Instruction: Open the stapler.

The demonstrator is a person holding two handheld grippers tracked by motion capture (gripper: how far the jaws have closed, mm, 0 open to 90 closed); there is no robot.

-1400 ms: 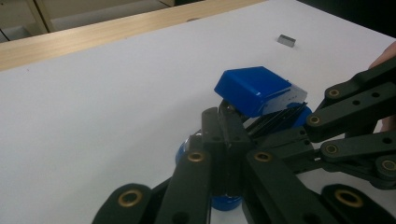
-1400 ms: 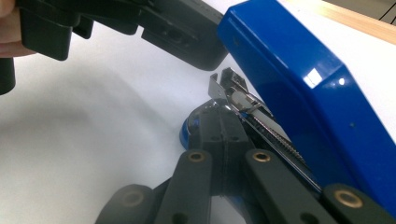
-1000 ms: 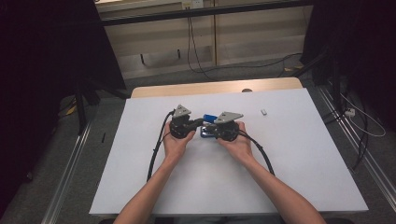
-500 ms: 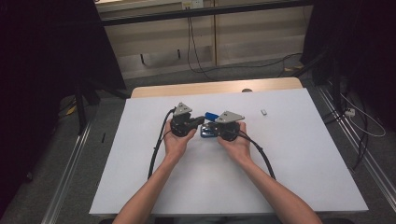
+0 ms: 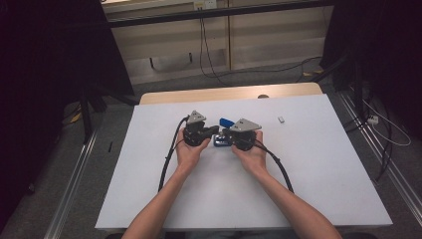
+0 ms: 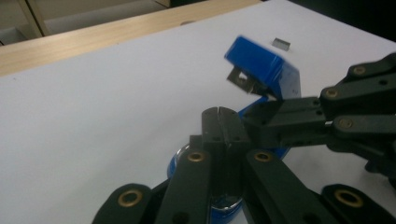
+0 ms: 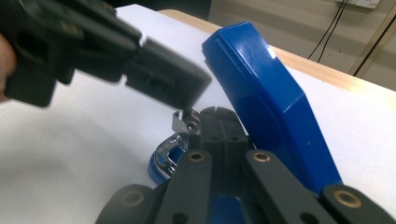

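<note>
High view: one blue stapler point(image 5: 222, 134) lay near the middle of the white table point(image 5: 323, 169), between the two grippers, its long axis running roughly away from the person and its blue lid point(image 5: 225, 121) swung up, pointing to the far edge. The left gripper point(image 5: 211, 132) sat just left of it, jaws pressed together w/ nothing between them, tips reaching in over the stapler's base. In the left gripper view the lid's open underside showed a metal piece. The right gripper point(image 5: 225, 133) sat just right of it, jaws likewise closed and empty, tips by the metal rail at the hinge; right gripper view had the lid point(image 7: 275, 102) rising beside them. One small staple strip point(image 5: 281, 119) lay well apart, far right.
</note>
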